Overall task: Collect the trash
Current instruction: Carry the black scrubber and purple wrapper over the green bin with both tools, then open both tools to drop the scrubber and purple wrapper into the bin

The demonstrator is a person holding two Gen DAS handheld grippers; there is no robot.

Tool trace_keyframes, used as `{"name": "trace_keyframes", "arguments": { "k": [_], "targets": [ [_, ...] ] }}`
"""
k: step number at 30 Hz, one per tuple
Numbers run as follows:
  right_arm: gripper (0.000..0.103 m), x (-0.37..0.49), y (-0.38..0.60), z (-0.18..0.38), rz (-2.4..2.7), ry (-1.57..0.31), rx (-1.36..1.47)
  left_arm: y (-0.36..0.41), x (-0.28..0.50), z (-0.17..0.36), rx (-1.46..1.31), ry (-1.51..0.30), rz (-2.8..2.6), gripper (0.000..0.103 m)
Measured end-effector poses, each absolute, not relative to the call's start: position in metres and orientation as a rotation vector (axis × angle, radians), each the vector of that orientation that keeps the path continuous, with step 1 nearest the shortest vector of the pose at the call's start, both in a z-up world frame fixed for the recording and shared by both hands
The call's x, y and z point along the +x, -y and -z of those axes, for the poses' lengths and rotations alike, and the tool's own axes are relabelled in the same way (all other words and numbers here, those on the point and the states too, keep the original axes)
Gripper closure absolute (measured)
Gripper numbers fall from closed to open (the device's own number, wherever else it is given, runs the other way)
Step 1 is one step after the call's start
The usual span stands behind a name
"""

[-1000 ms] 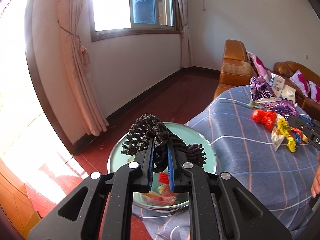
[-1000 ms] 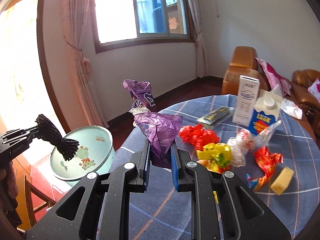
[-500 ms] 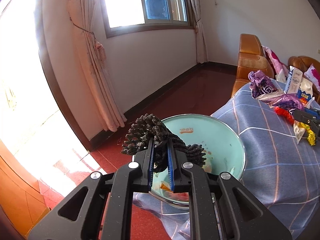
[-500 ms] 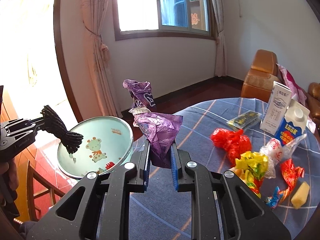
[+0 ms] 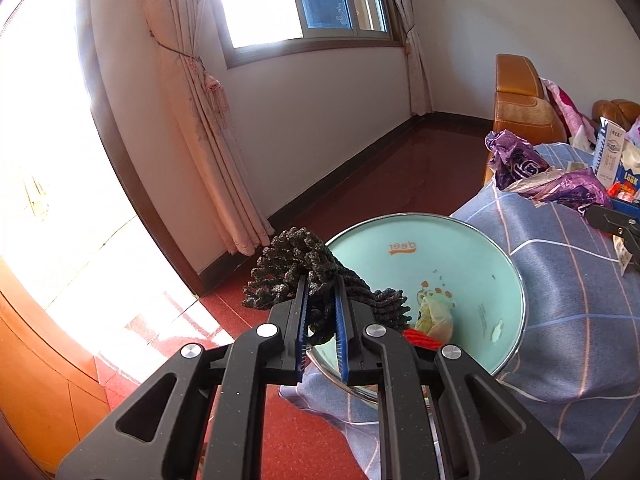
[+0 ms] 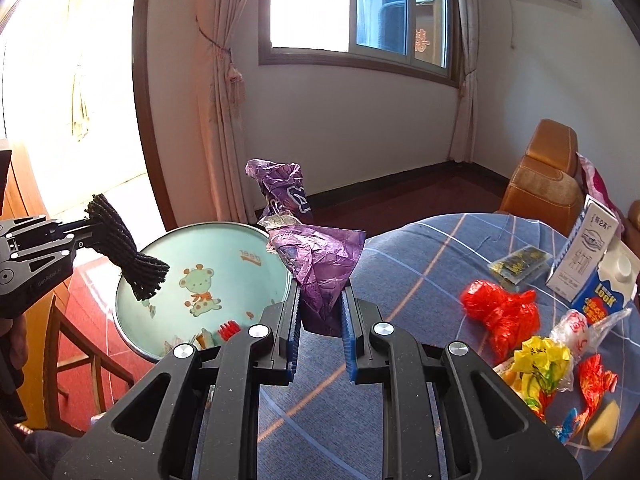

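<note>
Blue checked tablecloth (image 6: 420, 264) over a round table, red floor and curtained window behind; mint basin (image 6: 256, 240) at the table's left edge, tilted, mouth toward the cameras, a few scraps already at its bottom. Left gripper (image 5: 322, 300) clenched on a black knotted cord (image 5: 304, 264), held over the basin's near-left rim; cord bunched, long axis roughly crosswise to the fingers, ends spilling to either side. Right gripper (image 6: 320, 308) clenched on a crumpled purple wrapper (image 6: 316, 256), long axis roughly in line with the fingers, upper end pointing up and away, lower end pinched between the pads. Basin ahead and to the left of the right fingers, just past the wrapper; left gripper judged nearer the mouth, so likely first to drop. Remaining trash well to the right on the cloth: red bag (image 6: 500, 312), yellow wrapper (image 6: 540, 364), milk cartons (image 6: 592, 264), dark packet (image 6: 518, 262), yellow sponge piece (image 6: 602, 426).
</note>
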State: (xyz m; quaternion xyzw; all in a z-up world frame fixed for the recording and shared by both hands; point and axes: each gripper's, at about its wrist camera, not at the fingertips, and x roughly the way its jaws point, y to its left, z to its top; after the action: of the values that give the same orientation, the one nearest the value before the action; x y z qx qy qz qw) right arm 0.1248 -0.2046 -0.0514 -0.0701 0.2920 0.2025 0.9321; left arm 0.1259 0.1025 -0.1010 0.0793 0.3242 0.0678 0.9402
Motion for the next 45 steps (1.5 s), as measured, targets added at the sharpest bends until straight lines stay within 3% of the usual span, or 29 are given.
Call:
{"name": "trace_keyframes", "arguments": {
  "k": [32, 34, 36, 37, 39, 41, 43, 45],
  "targets": [
    [0.084, 0.123, 0.173, 0.061, -0.493, -0.627, -0.215, -0.102, 0.133, 0.109, 0.138, -0.698, -0.095, 0.09],
    [0.084, 0.123, 0.172, 0.061, -0.499, -0.626, -0.217, -0.101, 0.133, 0.11, 0.135, -0.705, -0.085, 0.084],
    [0.074, 0.123, 0.169, 0.062, -0.528, -0.627, -0.225, -0.099, 0.132, 0.111, 0.136, -0.707, -0.074, 0.065],
    [0.064, 0.121, 0.167, 0.063, -0.532, -0.615, -0.238, -0.097, 0.132, 0.112, 0.144, -0.704, -0.072, 0.063],
    [0.062, 0.122, 0.166, 0.065, -0.529, -0.619, -0.242, -0.096, 0.131, 0.112, 0.144, -0.701, -0.077, 0.052],
    [0.062, 0.122, 0.168, 0.066, -0.518, -0.623, -0.23, -0.096, 0.132, 0.112, 0.145, -0.702, -0.079, 0.049],
    [0.061, 0.121, 0.173, 0.066, -0.506, -0.624, -0.218, -0.098, 0.132, 0.113, 0.145, -0.701, -0.097, 0.038],
    [0.059, 0.121, 0.18, 0.066, -0.485, -0.623, -0.207, -0.1, 0.132, 0.114, 0.139, -0.707, -0.106, 0.035]
  ]
}}
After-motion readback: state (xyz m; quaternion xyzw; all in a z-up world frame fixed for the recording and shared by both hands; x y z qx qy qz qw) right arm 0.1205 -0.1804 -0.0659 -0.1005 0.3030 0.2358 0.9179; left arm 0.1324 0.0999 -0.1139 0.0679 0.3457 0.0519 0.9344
